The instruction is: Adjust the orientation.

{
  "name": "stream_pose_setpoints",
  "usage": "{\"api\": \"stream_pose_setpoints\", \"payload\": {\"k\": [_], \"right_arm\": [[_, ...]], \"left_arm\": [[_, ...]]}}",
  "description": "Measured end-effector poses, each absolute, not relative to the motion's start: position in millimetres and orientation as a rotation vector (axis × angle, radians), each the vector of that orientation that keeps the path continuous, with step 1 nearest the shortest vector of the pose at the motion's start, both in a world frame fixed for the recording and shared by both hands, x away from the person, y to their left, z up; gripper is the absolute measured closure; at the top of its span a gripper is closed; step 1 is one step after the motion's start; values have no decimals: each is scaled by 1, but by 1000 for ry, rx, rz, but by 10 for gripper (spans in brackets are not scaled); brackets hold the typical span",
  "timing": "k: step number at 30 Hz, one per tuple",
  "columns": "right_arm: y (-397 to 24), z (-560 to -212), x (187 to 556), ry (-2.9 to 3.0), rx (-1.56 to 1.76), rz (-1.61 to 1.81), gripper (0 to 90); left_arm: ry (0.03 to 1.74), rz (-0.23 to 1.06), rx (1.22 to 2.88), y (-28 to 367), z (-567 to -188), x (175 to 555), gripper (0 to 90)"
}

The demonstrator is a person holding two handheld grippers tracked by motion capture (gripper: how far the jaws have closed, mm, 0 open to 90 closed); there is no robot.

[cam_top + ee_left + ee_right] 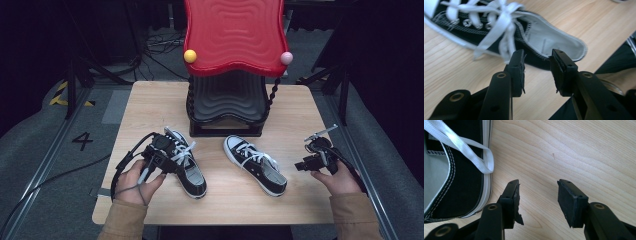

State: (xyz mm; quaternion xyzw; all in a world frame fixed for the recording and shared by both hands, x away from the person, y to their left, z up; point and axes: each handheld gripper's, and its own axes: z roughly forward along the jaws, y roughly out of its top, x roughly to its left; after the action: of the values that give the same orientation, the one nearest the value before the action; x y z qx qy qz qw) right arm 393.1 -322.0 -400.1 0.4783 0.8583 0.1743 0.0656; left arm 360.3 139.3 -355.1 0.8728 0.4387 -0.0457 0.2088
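Left gripper (167,152) parted over the left shoe (192,172) near the table's (150,100) front-left, right gripper (302,165) parted, empty, by right edge, right shoe (255,165) mid-table.

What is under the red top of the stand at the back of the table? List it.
Under the red top sits a black wavy shelf on twisted black posts. Nothing shows on the shelf's front; its rear part is covered by the top, so that cannot be checked.
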Motion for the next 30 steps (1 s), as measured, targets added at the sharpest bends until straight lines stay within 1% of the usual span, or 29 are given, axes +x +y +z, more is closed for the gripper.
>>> {"api": "stream_pose_setpoints", "payload": {"k": [4,12,21,28,30], "right_arm": [[-322,-400,392,2589,1441,523,516],[-320,-402,392,2599,1444,515,510],[-318,-404,393,2607,1444,513,500],[-319,-405,393,2606,1450,511,494],[-319,-405,394,2608,1452,510,489]], "left_arm": [[1167,-154,2431,124,-354,359,630],[1126,-217,2446,107,-358,358,597],[1113,-289,2523,80,-378,358,580],[1154,-308,2578,70,-390,360,592],[1161,-319,2581,69,-394,360,619]]}}
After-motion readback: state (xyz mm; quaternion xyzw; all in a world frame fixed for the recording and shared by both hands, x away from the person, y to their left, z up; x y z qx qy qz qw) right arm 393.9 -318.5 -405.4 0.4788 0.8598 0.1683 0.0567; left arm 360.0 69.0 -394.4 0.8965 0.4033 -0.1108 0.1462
